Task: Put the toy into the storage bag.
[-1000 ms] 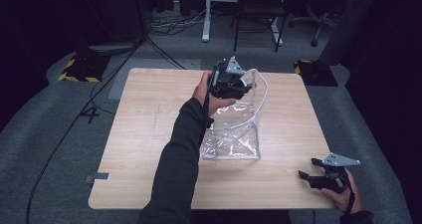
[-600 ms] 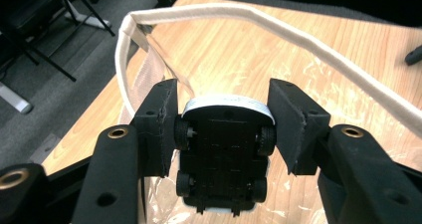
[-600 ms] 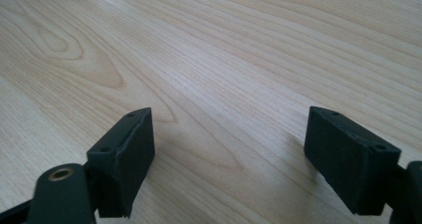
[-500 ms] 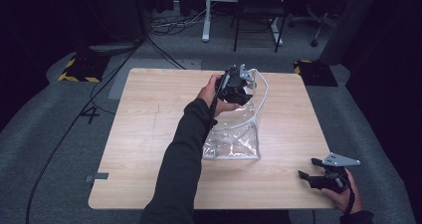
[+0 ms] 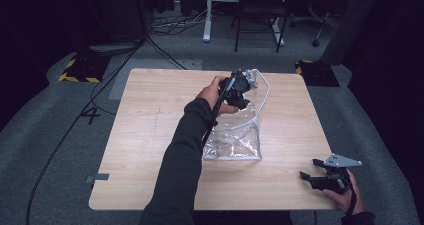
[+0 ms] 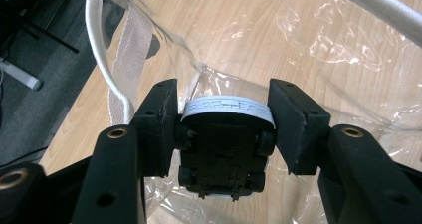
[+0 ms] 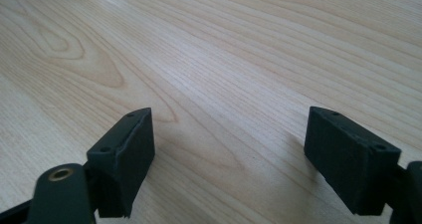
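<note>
A: Toy car point(image 6: 223, 149), black below with a white-grey body, sat between the two pads of the left gripper point(image 6: 224, 129), with its underside and small wheels turned to the camera. The pads point(image 6: 158, 127) pressed on both its sides, so the grip was closed on it.

B: And where was it over the table?

A: It was held above the mouth of the clear plastic bag point(image 5: 239, 135). In the high view the left gripper point(image 5: 240, 87) was at the upper rim of the bag, near the far middle of the wooden table point(image 5: 150, 135).

B: Was something in the way?

A: Yes. A white cord handle point(image 6: 102, 50) and a white woven strap point(image 6: 129, 59) of the bag hung just beside the left pad, and a fold of the clear film reached up to the car's front. A second white handle point(image 6: 378, 5) crossed the upper right corner of the left gripper view.

B: And the other hand?

A: The right gripper point(image 5: 320, 175) lay low at the near right edge of the table, well apart from the bag. In the right gripper view its pads point(image 7: 127, 154) stood wide apart with only bare wood between them, so it held nothing.

B: Around the table?

A: Grey carpet, black cables point(image 5: 70, 130) on the floor at the left, and a yellow-black striped plate point(image 5: 80, 70) behind.
</note>
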The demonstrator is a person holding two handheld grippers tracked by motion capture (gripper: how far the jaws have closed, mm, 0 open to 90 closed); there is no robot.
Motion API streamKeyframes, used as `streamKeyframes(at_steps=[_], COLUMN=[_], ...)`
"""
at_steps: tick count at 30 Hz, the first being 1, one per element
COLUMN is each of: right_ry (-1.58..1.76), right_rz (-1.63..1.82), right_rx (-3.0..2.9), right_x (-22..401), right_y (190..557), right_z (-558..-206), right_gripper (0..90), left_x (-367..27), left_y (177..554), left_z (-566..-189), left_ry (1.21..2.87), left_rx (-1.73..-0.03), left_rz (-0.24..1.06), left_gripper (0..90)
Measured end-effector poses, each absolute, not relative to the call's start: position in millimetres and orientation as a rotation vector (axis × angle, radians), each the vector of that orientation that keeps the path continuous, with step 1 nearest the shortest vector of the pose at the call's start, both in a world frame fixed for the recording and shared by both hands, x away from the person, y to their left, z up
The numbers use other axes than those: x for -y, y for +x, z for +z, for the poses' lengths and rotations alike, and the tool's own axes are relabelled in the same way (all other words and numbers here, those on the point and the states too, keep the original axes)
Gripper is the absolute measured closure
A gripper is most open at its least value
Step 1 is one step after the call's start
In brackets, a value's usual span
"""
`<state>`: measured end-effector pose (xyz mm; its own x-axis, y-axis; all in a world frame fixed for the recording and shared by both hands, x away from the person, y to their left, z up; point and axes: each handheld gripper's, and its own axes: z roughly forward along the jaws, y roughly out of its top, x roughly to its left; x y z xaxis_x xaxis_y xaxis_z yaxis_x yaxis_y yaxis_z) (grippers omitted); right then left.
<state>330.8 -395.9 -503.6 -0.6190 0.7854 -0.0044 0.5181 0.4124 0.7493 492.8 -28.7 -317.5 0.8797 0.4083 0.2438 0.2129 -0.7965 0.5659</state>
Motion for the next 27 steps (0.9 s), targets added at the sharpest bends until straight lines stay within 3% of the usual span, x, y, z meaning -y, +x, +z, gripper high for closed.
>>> streamKeyframes(at_steps=[8, 27], right_ry=[1.123, 1.121], right_rz=[1.043, 1.042], right_rx=[-2.319, -2.318], right_x=[395.8, 395.8], right_y=[330.6, 330.8], right_z=[-503.5, -503.6], right_gripper=[20.1, 20.0], left_x=[26.5, 13.5], left_y=[494.7, 492.2], left_z=[-325.4, -341.0], left_ry=[2.601, 2.627], left_rx=[-0.448, -0.482], left_rz=[0.455, 0.433], left_gripper=[47.9, 47.7])
